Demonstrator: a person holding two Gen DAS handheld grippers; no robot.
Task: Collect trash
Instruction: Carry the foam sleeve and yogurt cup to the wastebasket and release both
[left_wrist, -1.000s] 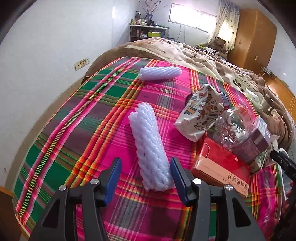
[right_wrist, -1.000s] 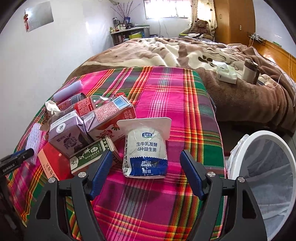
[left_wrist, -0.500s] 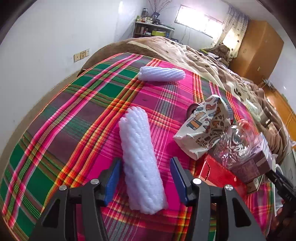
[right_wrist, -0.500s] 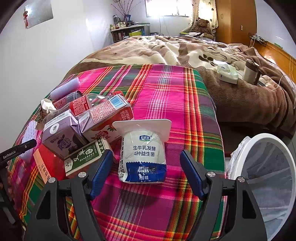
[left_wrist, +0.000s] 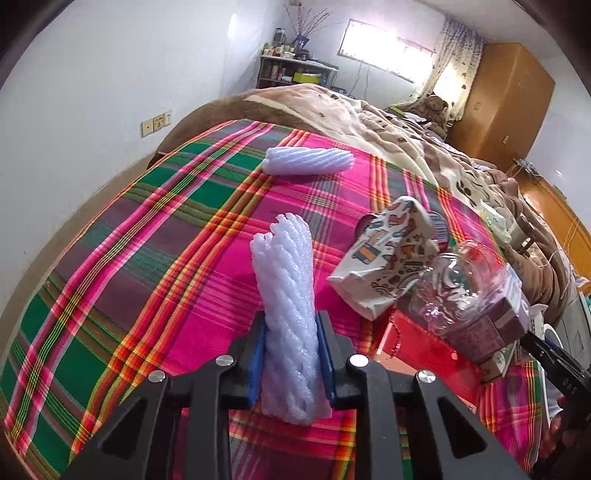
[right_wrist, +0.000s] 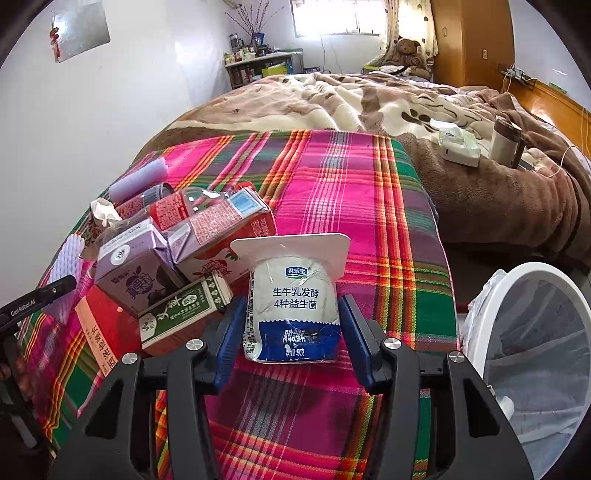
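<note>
The left gripper (left_wrist: 290, 354) is low over the plaid cloth (left_wrist: 155, 258), and its two blue fingers (left_wrist: 256, 360) press on both sides of the white foam net sleeve (left_wrist: 290, 314), which stands tilted up between them. The right gripper (right_wrist: 293, 339) is also low over this cloth, and its blue fingers (right_wrist: 356, 341) stand on both sides of the yogurt pouch (right_wrist: 291, 306), very close to it; if they touch it, I cannot tell.
</note>
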